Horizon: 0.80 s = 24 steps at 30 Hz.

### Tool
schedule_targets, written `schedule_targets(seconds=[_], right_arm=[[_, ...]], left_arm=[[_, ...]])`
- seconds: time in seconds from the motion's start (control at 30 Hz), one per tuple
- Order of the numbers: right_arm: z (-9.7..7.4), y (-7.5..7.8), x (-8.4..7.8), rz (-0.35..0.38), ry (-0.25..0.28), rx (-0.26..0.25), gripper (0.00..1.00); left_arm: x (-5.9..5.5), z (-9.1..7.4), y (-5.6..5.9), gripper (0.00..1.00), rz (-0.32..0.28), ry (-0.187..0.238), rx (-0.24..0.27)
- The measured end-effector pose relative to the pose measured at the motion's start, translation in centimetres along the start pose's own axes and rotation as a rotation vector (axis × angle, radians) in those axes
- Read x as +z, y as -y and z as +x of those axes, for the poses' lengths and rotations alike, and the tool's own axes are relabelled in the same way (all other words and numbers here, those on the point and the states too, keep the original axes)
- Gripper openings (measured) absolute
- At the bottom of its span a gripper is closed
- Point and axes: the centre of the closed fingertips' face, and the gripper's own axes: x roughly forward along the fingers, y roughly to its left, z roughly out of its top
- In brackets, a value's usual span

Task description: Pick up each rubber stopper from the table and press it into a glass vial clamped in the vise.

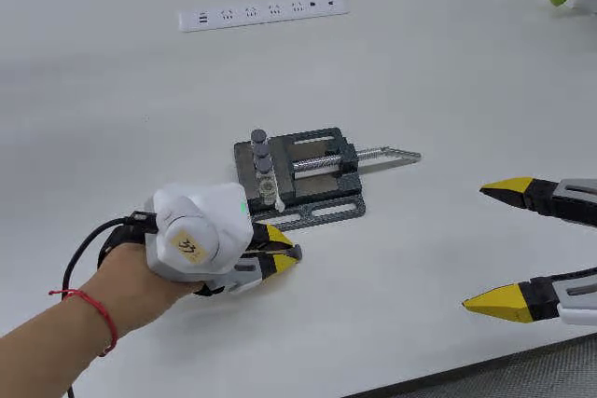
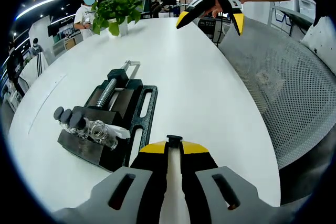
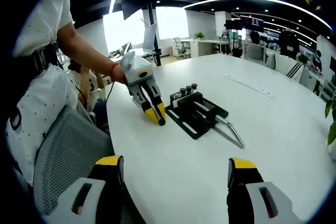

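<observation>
My head camera looks forward and down from above the surface [image 1: 448, 72], with the vise [image 1: 312, 174] fairly near and close to mid-frame. It takes in my left gripper [image 1: 295, 254] low on the left and my right gripper [image 1: 473, 247] at the right edge. The left gripper view rides low over the surface, looking along its jaws, which are pinched on a dark rubber stopper [image 2: 174, 140]. There the vise lies close, left of centre, and the right gripper hangs far off at the top. The right gripper view faces back across the surface towards my body [image 3: 42, 77], over wide-apart jaws, with the vise farther off in the middle. All three views share the vise.
</observation>
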Motion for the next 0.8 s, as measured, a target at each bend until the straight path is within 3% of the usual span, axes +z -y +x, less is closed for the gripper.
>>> schedule_targets(seconds=[0.3, 0.47, 0.67, 0.8], right_arm=[[0.1, 0.0, 0.4, -0.006, -0.004, 0.005, 0.79], [0.2, -0.2, 1.0, -0.016, -0.001, 0.011, 0.79], [0.5, -0.5, 2.2, -0.042, 0.006, 0.024, 0.79], [0.9, -0.9, 3.9, -0.072, 0.021, 0.041, 0.78]], left_arm=[[0.2, 0.0, -0.1, 0.04, -0.003, 0.006, 0.002], [0.6, -0.4, -0.2, 0.04, -0.040, 0.028, 0.007], [2.2, -1.4, 0.1, 0.04, -0.071, 0.072, 0.028], [3.6, -2.6, 0.4, 0.04, -0.089, 0.098, 0.037]])
